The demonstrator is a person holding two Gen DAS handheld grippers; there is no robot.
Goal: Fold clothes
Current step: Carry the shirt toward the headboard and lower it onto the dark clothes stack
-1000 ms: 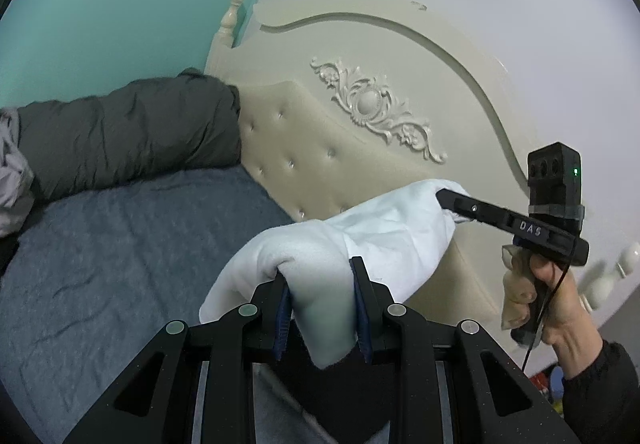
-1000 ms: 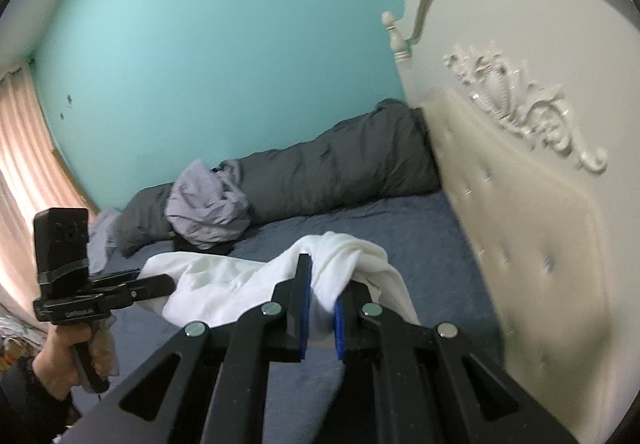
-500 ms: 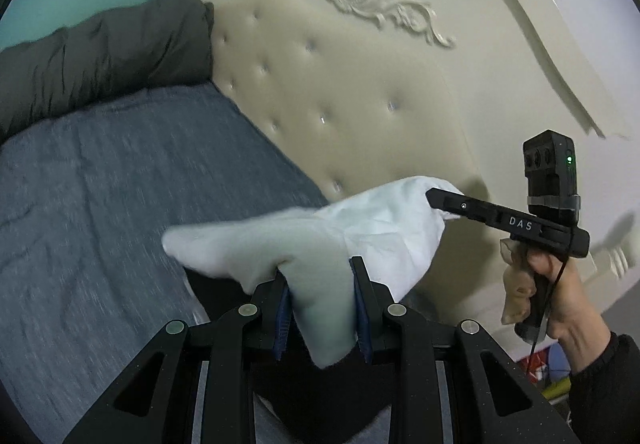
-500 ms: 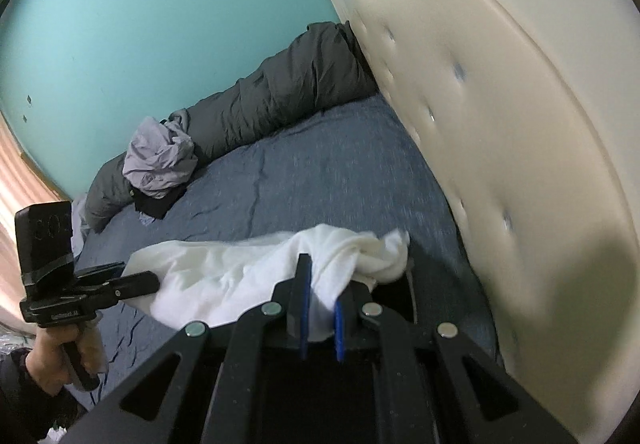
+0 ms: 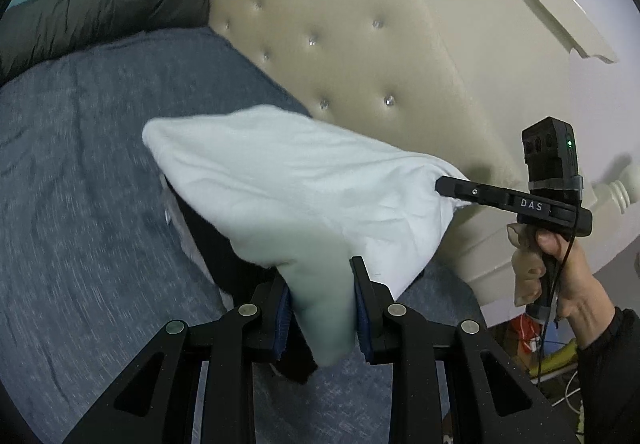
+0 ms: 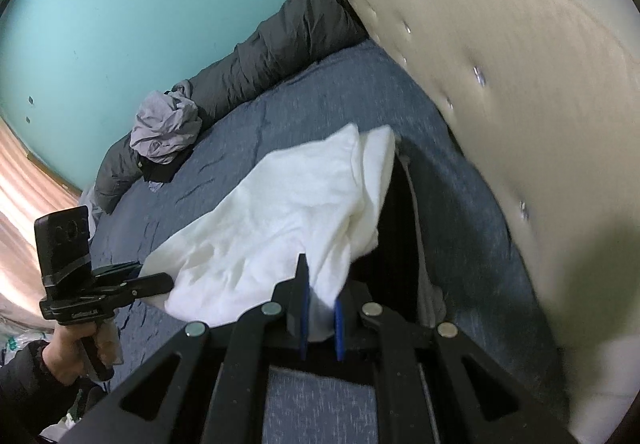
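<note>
Both grippers, left gripper and right gripper, jaws pinching the white garment, have dropped toward the bed, ready for laying flat.

The black two-finger left gripper angles downward, blue pads clamped on white cloth. The matching right gripper angles down likewise, nearly closed on the cloth. A bare hand grips its handle.
</note>
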